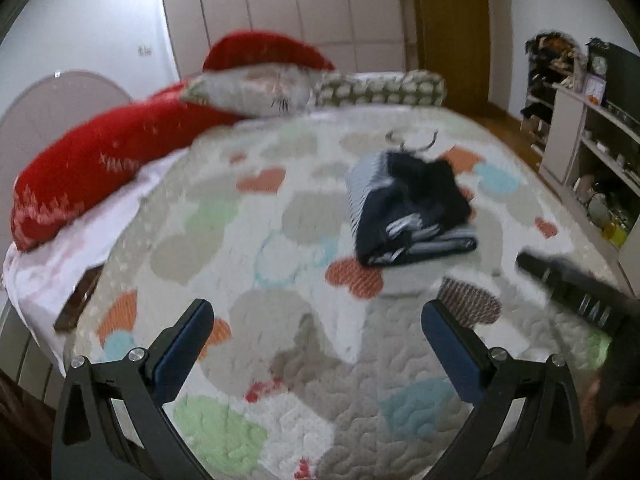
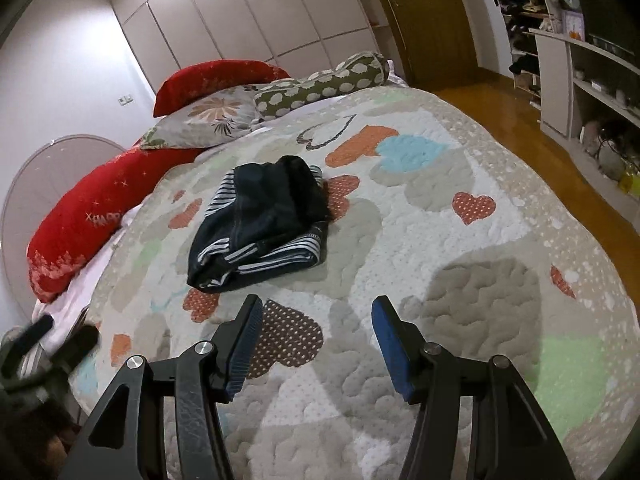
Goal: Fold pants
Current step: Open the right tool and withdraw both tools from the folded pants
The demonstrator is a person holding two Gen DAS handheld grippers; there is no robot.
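Note:
The pants are dark navy with white-striped parts and lie folded into a compact bundle on the heart-patterned quilt. They also show in the right wrist view. My left gripper is open and empty, held above the quilt short of the bundle. My right gripper is open and empty, just short of the bundle's near edge. The right gripper's dark body shows at the right in the left wrist view. The left gripper shows blurred at the lower left in the right wrist view.
Red pillows, a floral pillow and a green bolster lie at the head of the bed. A white wardrobe stands behind. Shelves with clutter line the right wall beyond a wooden floor.

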